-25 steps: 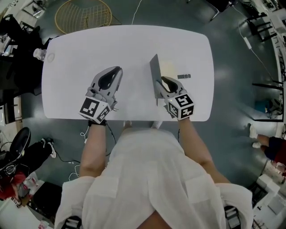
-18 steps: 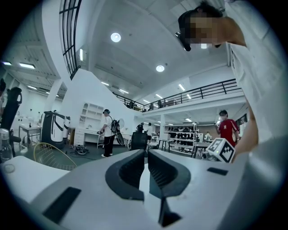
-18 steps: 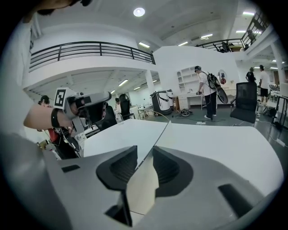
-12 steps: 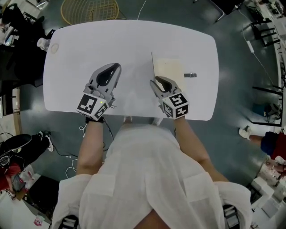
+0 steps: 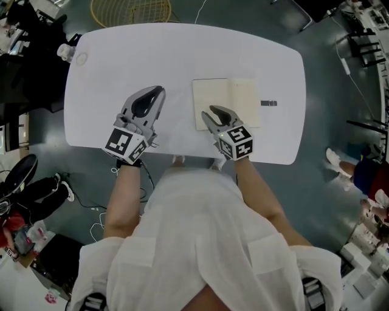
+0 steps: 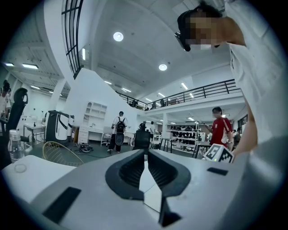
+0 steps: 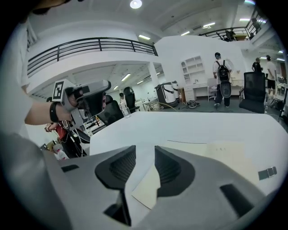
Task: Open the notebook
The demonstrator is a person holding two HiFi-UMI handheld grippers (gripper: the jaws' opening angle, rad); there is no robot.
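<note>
Currently listed, near to far:

Left gripper (image 5: 153,96): over the near left part of the table, well apart from the notebook. Its jaws are together with nothing between them.
Right gripper (image 7: 145,152): over the notebook's near left corner and tilted downward. Its jaws are apart and opening, and they grip nothing. A cream page corner shows below through the gap.
Notebook (image 5: 228,94): lies open and flat on the table, right of centre, with both cream pages facing up.
Clip (image 5: 268,103): small and dark, on the table just right of the notebook and not touching it.
Table (image 5: 121,61): white top with rounded corners.
Bottle (image 5: 65,52): clear and upright, at the table's far left corner.
Wire basket (image 5: 130,11): yellow, on the floor beyond the table's far edge.
</note>
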